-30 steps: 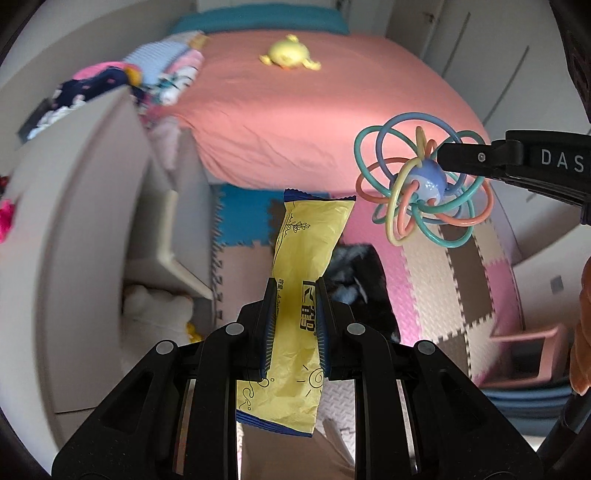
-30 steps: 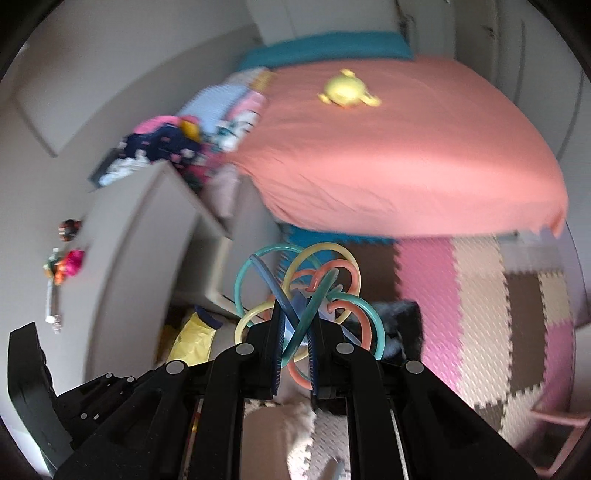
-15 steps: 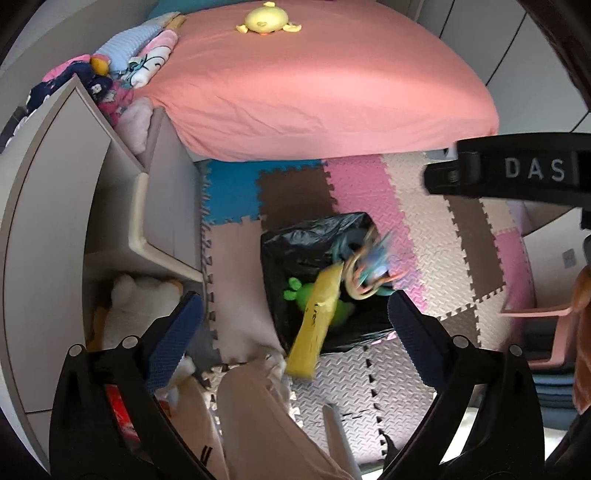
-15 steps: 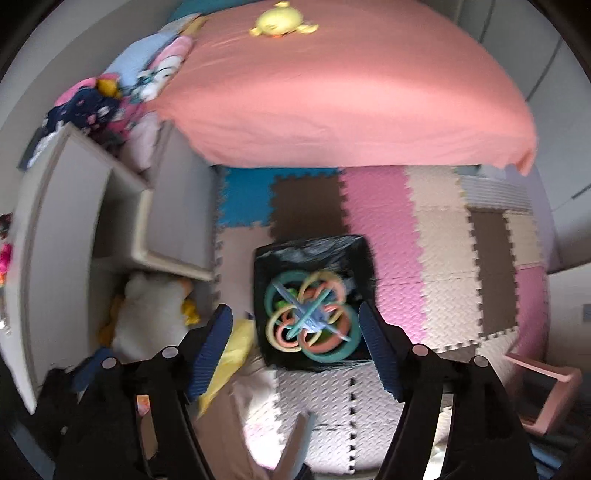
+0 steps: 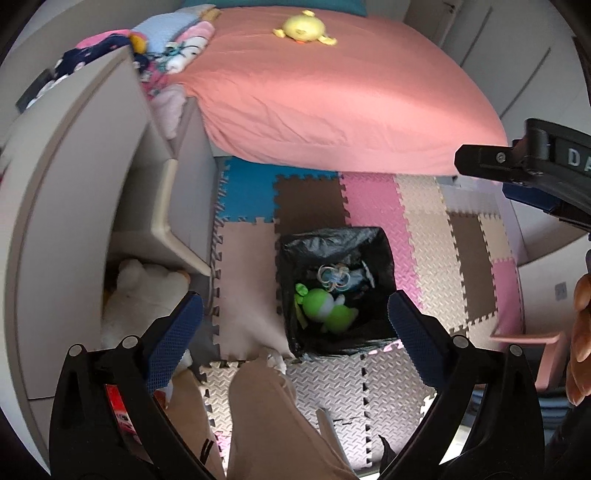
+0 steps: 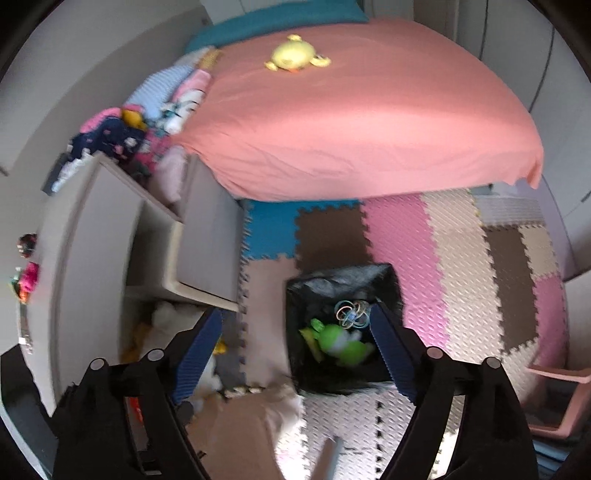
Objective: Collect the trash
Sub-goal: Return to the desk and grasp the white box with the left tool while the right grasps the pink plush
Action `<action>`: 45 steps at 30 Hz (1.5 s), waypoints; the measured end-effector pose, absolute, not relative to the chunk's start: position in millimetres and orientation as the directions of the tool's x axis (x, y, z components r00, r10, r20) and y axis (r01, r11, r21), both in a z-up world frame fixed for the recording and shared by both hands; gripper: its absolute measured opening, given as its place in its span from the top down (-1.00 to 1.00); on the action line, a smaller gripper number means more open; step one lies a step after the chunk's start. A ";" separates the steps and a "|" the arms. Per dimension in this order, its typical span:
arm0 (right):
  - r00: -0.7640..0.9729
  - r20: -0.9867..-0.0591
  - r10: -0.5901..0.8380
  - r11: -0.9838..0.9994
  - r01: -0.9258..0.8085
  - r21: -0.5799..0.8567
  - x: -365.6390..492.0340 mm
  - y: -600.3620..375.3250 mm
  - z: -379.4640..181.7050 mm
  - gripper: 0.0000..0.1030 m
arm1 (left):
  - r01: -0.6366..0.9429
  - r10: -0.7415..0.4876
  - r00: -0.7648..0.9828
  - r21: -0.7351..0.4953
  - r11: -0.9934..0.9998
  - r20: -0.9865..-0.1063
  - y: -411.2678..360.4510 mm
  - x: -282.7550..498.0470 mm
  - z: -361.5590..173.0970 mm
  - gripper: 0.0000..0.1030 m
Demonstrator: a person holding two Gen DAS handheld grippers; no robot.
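Note:
A black-lined bin [image 5: 295, 245] [image 6: 295, 291] stands on the foam floor mats below both grippers. Inside it lie a ring-loop toy [image 5: 333, 277] [image 6: 352, 314], a green plush toy [image 5: 327, 305] [image 6: 341, 341] and a sliver of the yellow wrapper [image 5: 300, 314] [image 6: 308, 338] at the plush's left. My left gripper [image 5: 295, 317] hangs open above the bin with nothing between its fingers. My right gripper [image 6: 297, 332] has its jaws opening, empty, also above the bin; one of its fingers [image 5: 517, 162] shows at the right of the left wrist view.
A bed with a pink sheet [image 5: 332, 92] and a yellow plush [image 5: 303, 31] fills the far side. A grey cabinet [image 5: 74, 184] with an open drawer stands left, a white plush [image 5: 147, 291] under it. A person's trouser leg [image 5: 269, 424] is below. A pink tray [image 6: 554, 402] sits right.
Both grippers opened. The yellow wrapper left the left gripper and the ring-loop toy left the right one; both fell into the black bin. Both hands have tilted to look further down.

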State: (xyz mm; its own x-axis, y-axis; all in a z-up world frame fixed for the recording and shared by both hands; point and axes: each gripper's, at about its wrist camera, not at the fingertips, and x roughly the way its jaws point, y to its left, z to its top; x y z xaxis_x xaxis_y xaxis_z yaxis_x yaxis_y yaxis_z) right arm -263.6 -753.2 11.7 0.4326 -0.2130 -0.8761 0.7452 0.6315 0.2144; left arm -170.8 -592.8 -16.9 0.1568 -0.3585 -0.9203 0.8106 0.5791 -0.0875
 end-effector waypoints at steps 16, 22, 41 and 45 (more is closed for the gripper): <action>0.567 -0.813 -0.134 0.838 0.503 0.212 -123.3 -629.9 68.0 -0.63 | 0.601 -0.360 0.353 -0.085 0.795 -0.863 -447.8 -42.2 50.5 -0.88; 0.574 -0.815 -0.078 0.897 0.397 0.194 -64.6 -574.3 75.4 -0.63 | 0.504 -0.324 0.404 -0.088 0.859 -0.856 -386.5 -0.4 61.6 -0.88; 0.531 -0.843 0.089 0.958 0.187 0.219 114.8 -443.9 56.3 -0.63 | 0.214 -0.177 0.494 -0.078 0.974 -0.851 -236.3 116.9 61.8 -0.88; 0.505 -0.860 0.076 0.961 0.192 0.198 149.0 -432.6 44.1 -0.63 | 0.199 -0.173 0.482 -0.085 0.976 -0.859 -230.5 134.0 54.4 -0.88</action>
